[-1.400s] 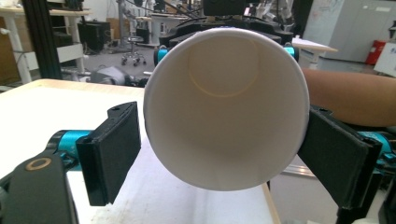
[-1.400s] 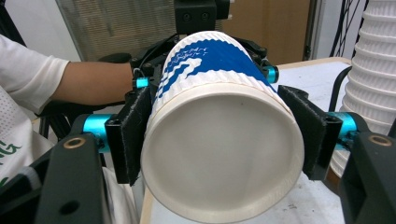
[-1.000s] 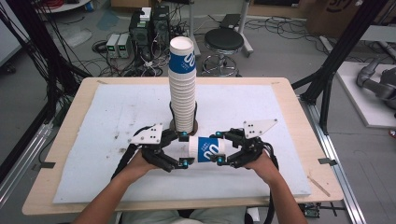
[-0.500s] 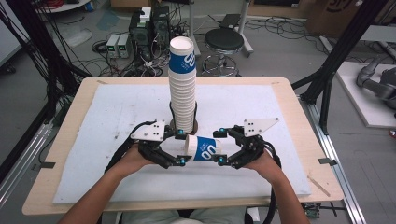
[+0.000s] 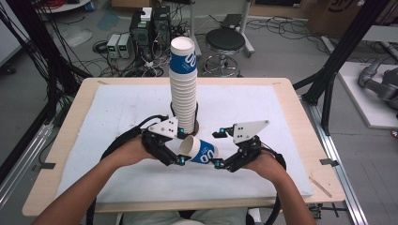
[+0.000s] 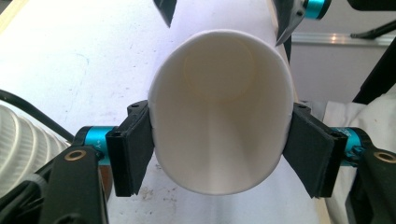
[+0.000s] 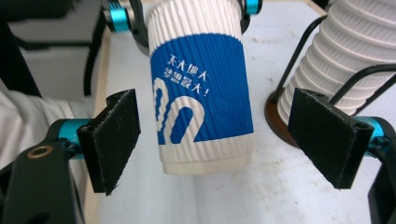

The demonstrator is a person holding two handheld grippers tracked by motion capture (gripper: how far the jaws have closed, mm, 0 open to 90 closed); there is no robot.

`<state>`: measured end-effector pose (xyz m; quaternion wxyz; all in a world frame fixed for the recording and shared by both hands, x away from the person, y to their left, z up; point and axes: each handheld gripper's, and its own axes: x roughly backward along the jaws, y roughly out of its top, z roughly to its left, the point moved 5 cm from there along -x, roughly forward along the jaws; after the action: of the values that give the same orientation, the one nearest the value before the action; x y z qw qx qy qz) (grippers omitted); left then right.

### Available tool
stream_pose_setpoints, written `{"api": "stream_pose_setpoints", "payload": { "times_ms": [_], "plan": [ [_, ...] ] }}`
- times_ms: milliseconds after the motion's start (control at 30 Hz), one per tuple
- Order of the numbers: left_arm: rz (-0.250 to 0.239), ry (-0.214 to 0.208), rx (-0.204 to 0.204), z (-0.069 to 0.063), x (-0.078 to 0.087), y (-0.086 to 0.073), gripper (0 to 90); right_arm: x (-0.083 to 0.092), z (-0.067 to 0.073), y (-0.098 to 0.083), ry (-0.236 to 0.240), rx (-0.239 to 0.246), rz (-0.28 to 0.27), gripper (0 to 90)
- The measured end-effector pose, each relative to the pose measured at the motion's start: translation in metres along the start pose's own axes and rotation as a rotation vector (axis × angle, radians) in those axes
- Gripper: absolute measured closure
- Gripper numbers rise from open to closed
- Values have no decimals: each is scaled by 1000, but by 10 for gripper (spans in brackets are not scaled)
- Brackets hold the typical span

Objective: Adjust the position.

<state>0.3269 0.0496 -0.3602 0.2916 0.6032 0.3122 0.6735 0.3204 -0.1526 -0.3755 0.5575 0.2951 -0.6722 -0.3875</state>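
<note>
While the left fingers [image 6: 130, 149] pinch the cup [image 5: 201, 150] and the right fingers [image 7: 116, 135] stand open, squeezing harder could crumple its rim.

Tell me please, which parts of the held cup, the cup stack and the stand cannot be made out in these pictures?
- Held cup, left gripper view: its printed outside is hidden behind its own mouth.
- Its inside, right gripper view: hidden, as the base end faces the camera.
- Cup stack, both gripper views: its top is cut off by the edge.
- Stand base, high view: mostly hidden by the stack and the left gripper.
</note>
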Motion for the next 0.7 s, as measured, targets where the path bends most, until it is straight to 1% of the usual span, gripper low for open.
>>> {"api": "stream_pose_setpoints", "payload": {
  "times_ms": [33, 100, 133, 167, 200, 233, 267, 300, 333, 367, 400, 433, 500, 533, 567, 600, 667, 700],
  "plan": [
    [12, 2, -10, 0, 0, 2, 294, -1, 0, 1, -4, 13, 19, 174],
    [29, 5, -17, 0, 0, 5, 294, -3, 0, 3, -4, 28, 47, 174],
    [33, 7, -15, 1, 0, 7, 294, -5, 0, 6, -8, 50, 78, 175],
    [41, 7, -16, 1, -1, 8, 294, -5, 0, 6, -8, 50, 78, 175],
    [61, 5, -25, 1, -1, 9, 294, -6, 0, 7, -3, 59, 90, 174],
    [71, 6, -29, 1, -2, 10, 294, -8, 0, 9, -3, 70, 101, 174],
    [82, 8, -31, 1, -3, 11, 294, -10, 1, 12, 2, 83, 126, 175],
    [95, 7, -34, 1, -3, 13, 294, -10, 1, 12, 2, 83, 126, 175],
    [105, 7, -39, 1, -3, 14, 294, -14, 1, 14, 8, 97, 151, 175],
    [110, 4, -37, 1, -3, 15, 294, -14, 1, 14, 8, 97, 151, 175],
    [119, -1, -38, 1, -4, 16, 294, -18, 1, 15, 9, 109, 170, 175],
    [127, -1, -38, 1, -4, 16, 294, -18, 1, 15, 9, 109, 170, 175],
    [146, -7, -34, 1, -6, 16, 294, -23, 1, 17, 15, 125, 194, 175],
    [156, 0, -40, 1, -7, 15, 294, -23, 1, 17, 15, 125, 194, 175],
    [168, 2, -41, 0, -8, 15, 294, -25, 2, 18, 19, 128, 205, 175],
    [171, 7, -41, 0, -10, 15, 294, -29, 2, 17, 19, 138, 227, 175],
    [178, 1, -40, -2, -12, 16, 294, -31, 2, 17, 22, 141, 237, 177],
    [187, -1, -46, -3, -14, 17, 294, -36, 3, 16, 26, 147, 260, 180]
  ]
}}
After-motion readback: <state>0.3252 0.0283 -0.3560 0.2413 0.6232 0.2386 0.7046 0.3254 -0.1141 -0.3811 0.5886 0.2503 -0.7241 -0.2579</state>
